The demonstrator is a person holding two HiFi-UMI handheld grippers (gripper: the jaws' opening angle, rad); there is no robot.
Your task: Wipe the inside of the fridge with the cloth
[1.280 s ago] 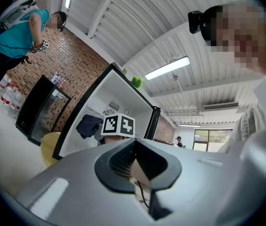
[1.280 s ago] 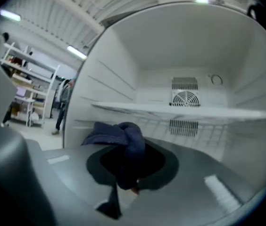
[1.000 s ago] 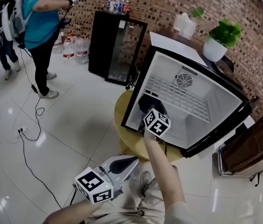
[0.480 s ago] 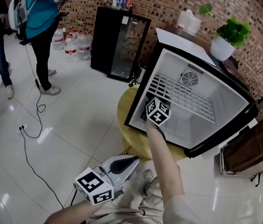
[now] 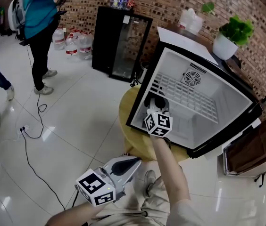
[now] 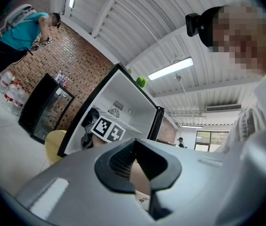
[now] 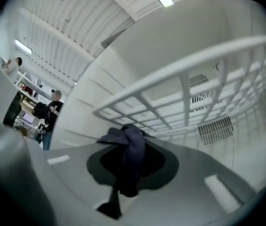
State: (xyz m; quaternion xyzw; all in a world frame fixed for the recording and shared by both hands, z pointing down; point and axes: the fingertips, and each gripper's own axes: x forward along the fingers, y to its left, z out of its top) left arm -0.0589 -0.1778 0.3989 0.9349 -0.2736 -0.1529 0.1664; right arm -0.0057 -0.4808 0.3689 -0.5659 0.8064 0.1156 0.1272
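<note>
The small fridge [image 5: 203, 74] stands open on a round yellow table [image 5: 128, 126], showing a white inside, a wire shelf [image 5: 185, 95] and a fan grille at the back. My right gripper [image 5: 155, 105] reaches into its lower left part and is shut on a dark blue cloth [image 7: 130, 147]. In the right gripper view the cloth bunches between the jaws, just under the wire shelf [image 7: 194, 91] and close to the left inner wall [image 7: 83, 102]. My left gripper [image 5: 134, 162] hangs low outside the fridge, shut with nothing in it.
A tall black glass-door cooler [image 5: 119, 44] stands against the brick wall with water bottles [image 5: 69, 41] beside it. A person in a teal shirt [image 5: 38, 13] stands at the back left, with cables [image 5: 29, 126] trailing on the floor. A potted plant [image 5: 234, 36] sits behind the fridge.
The right gripper with the cloth has shifted inside the fridge's left part, and its marker cube has turned. The left gripper has stayed put. The people at the back left have moved.
</note>
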